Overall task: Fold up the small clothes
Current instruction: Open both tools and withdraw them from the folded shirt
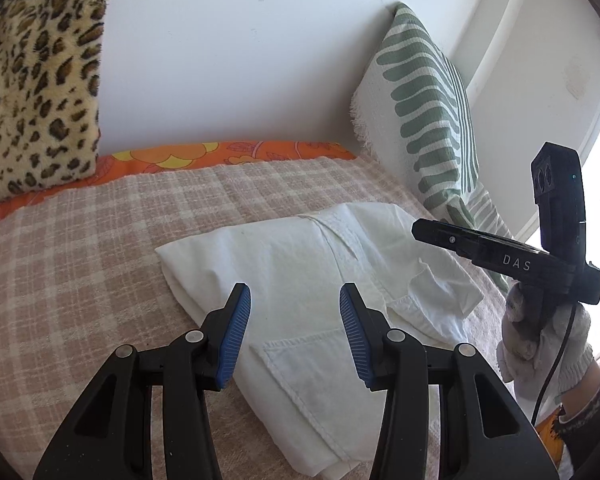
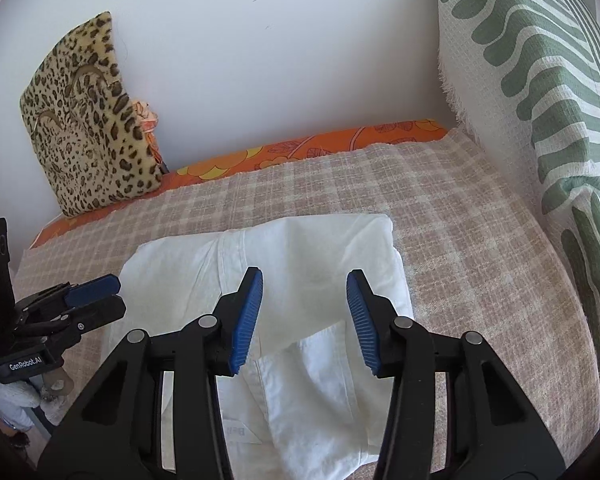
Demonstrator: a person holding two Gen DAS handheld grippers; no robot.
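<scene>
From the left wrist, the left gripper (image 1: 295, 334) hangs with its blue pads spread apart and nothing pinched, just above the near part of a folded white garment (image 1: 320, 292) that lies on a pink checked blanket (image 1: 80, 264). Beside the garment's right edge, a gloved hand (image 1: 540, 344) holds the right gripper (image 1: 440, 236). A leopard-print cushion (image 1: 36, 80) stands well behind the garment to the left, a green-striped pillow (image 1: 424, 92) behind it to the right. From the right wrist, the right gripper (image 2: 305, 320) also stands spread and empty over the white garment (image 2: 300, 264), a patch pocket (image 2: 312, 376) showing below its pads. The left gripper (image 2: 100, 296) sits at the garment's left edge; from here I cannot tell how its jaws stand.
</scene>
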